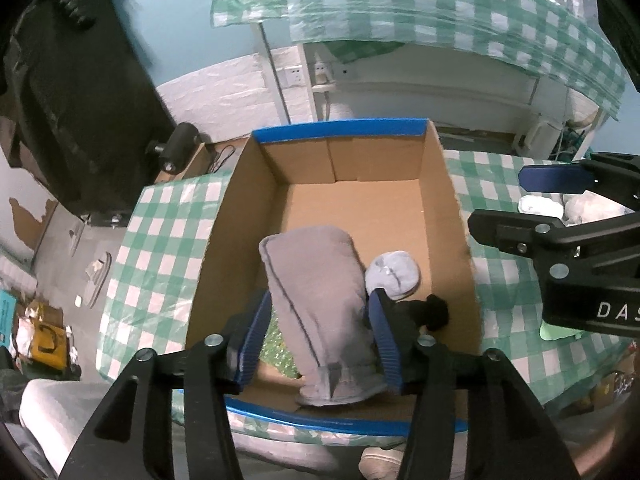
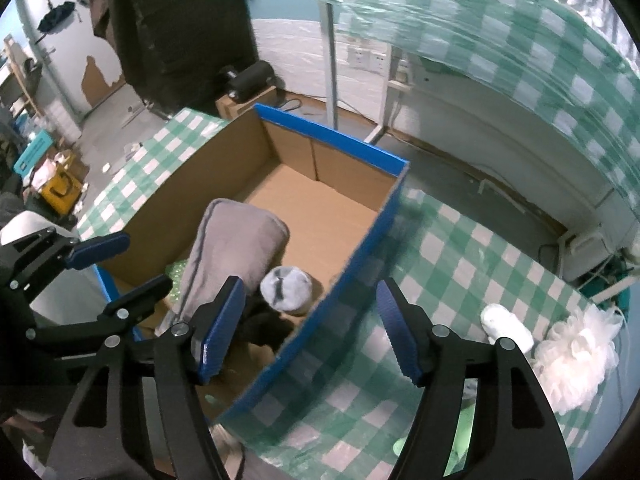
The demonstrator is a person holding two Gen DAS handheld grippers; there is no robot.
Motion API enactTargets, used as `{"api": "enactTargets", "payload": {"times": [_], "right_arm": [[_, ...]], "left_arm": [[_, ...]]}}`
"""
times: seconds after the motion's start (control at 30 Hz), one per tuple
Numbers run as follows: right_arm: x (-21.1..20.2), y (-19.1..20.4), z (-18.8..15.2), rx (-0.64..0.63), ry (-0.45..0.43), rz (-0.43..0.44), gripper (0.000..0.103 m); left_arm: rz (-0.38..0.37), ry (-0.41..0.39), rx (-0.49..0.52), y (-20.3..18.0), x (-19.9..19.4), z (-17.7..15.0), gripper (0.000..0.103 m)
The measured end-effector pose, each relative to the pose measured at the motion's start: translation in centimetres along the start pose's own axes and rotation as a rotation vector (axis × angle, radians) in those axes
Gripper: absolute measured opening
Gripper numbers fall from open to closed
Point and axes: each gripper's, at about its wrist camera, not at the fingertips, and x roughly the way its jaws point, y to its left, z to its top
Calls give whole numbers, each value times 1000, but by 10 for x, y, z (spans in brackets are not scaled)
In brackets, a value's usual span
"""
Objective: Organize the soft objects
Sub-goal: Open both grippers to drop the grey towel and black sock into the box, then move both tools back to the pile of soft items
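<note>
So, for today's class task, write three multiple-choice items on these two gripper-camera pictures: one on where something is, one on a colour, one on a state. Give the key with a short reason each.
1. Where is the grey cushion?
A. On the floor
B. In the cardboard box
C. On the shelf

2. What colour is the tape along the box rim?
A. Blue
B. Red
C. Yellow

3. How is the right gripper?
A. Shut on a sock
B. Shut on the white bath pouf
C. Open, holding nothing

Key: 1 B, the cushion stands inside the box walls, between the open jaws of the left gripper. 2 A, the rim strip is blue in both views. 3 C, its jaws stand wide apart astride the box wall, with nothing between the pads.
</note>
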Motion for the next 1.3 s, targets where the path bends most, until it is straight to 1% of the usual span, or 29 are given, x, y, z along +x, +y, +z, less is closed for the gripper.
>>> {"api": "enactTargets", "payload": {"times": [0.03,0.13,0.27,0.53,0.8,0.93,1.3], "right_arm": [[-2,-2,-2,5,-1,-3,71],[-8,-11,-6,21,-7,-14,71],[-13,-24,-13,40,-4,-28,72],[-28,-50,-27,91,-16,-48,72],[-39,-71,-44,113,-14,-79,73],[-44,-83,-54,126,-10,-92,73],[-54,-130,-89,222,8,-144,73]], "left_arm": [[-1,-3,3,-2,-1,1,56],[-5,-9,16,-9,-4,3,57],[-8,-20,46,-22,-7,6,61],[-20,-31,110,-50,-11,10,63],[-35,-42,162,-79,-16,15,65],[-47,-45,193,-96,-17,16,70],[-78,-43,279,-139,-17,16,70]]}}
